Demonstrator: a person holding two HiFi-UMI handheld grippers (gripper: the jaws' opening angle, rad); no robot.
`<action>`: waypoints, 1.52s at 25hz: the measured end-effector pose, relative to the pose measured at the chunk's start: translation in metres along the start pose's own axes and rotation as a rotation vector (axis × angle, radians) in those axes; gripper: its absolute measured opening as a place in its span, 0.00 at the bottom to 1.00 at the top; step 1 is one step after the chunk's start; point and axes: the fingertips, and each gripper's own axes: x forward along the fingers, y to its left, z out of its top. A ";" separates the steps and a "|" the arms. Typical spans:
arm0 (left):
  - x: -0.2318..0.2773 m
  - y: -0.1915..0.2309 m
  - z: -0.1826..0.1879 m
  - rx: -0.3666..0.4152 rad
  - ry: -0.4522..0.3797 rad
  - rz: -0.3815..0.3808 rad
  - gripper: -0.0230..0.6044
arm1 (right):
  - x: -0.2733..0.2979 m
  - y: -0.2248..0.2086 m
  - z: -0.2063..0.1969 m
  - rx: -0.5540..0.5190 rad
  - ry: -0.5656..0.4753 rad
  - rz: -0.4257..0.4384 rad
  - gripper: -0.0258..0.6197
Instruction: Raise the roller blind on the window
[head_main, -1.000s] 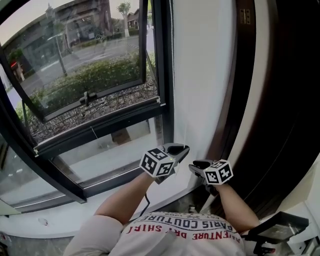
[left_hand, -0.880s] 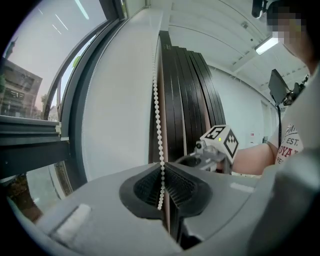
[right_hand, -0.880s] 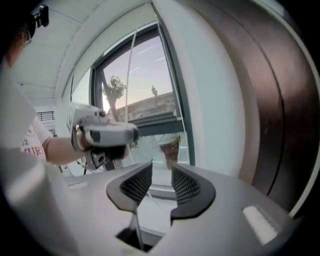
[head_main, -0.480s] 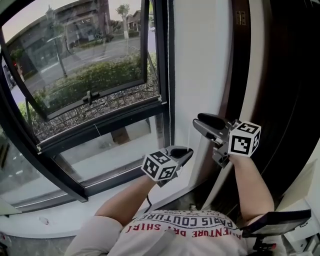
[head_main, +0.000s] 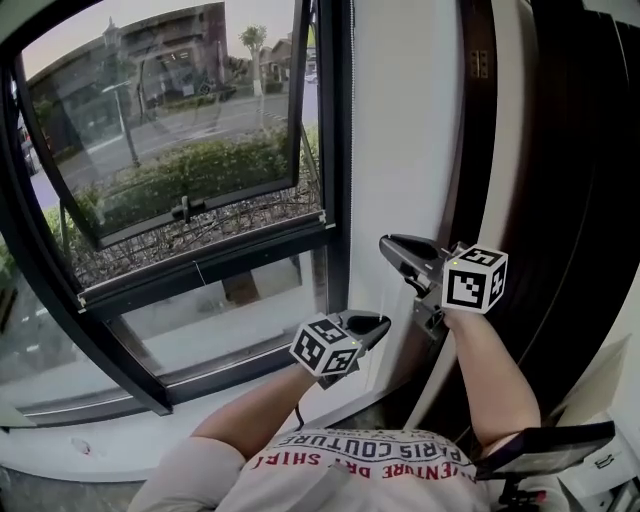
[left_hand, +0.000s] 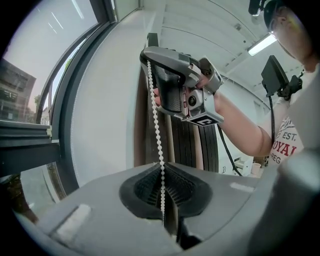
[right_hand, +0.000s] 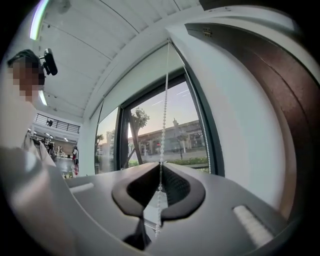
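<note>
A white bead chain (left_hand: 157, 125) hangs beside the window frame (head_main: 338, 150). In the left gripper view it runs from my right gripper (left_hand: 150, 56) straight down into my left gripper (left_hand: 162, 172), which is shut on it. My right gripper (right_hand: 160, 167) is higher up and points level. Its jaws have just been closing and now pinch the bead chain (right_hand: 163, 120), which climbs on out of the top of the right gripper view. In the head view the right gripper (head_main: 395, 245) is above and right of the left gripper (head_main: 368, 322). The blind itself is out of view.
A tilted window sash (head_main: 180, 150) stands open on the left, over a white sill (head_main: 120, 440). A white wall strip (head_main: 410, 120) lies behind the chain, and dark wooden panelling (head_main: 570, 200) rises on the right. A second chain strand (right_hand: 202, 135) hangs near the frame.
My right gripper has risen from beside the left gripper to well above it, along the chain. The left gripper has stayed low, shifting slightly right.
</note>
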 end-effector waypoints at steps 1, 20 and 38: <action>0.001 0.001 0.000 0.000 -0.001 0.001 0.05 | -0.001 -0.001 0.000 0.003 0.005 -0.001 0.06; 0.024 0.017 -0.043 -0.010 0.059 0.021 0.05 | -0.005 -0.027 -0.047 -0.001 0.042 -0.051 0.06; -0.012 0.071 -0.066 -0.060 -0.033 0.265 0.25 | -0.010 -0.058 -0.137 0.008 0.166 -0.133 0.13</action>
